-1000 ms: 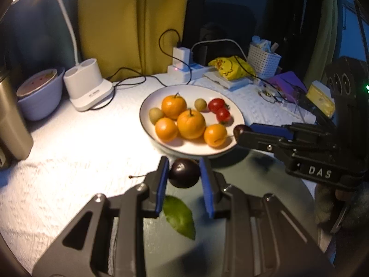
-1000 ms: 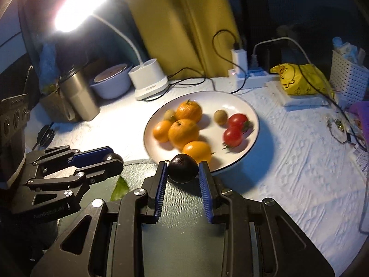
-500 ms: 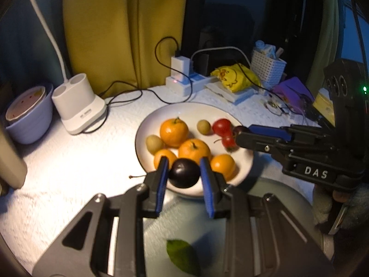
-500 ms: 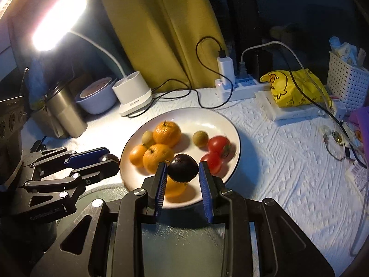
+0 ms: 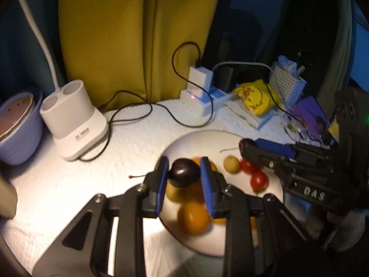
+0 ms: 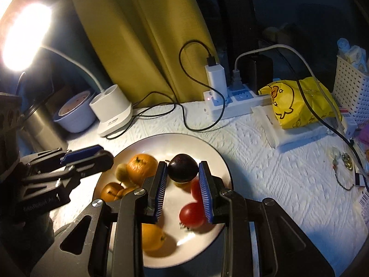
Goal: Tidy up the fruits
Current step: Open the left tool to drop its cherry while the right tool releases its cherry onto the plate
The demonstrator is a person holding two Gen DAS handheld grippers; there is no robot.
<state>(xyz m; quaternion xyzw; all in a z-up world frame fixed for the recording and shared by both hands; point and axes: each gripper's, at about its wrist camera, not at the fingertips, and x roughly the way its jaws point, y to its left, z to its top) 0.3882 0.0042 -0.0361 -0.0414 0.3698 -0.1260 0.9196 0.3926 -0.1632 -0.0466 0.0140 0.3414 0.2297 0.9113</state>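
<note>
A white plate holds several oranges, red tomatoes and small yellow-green fruits. My left gripper is shut on a dark plum and holds it above the plate's left part. My right gripper is shut on another dark plum above the plate's middle. Each gripper shows in the other's view, the right gripper and the left gripper, over the plate rim.
A white lamp base and a lilac bowl stand at the back left. A power strip with chargers, a yellow duck bag and a white basket stand at the back right. A steel cup is at the left.
Both grippers have moved forward from the dark mat to above the plate, each still holding its plum. The green leaf has dropped out of view.
</note>
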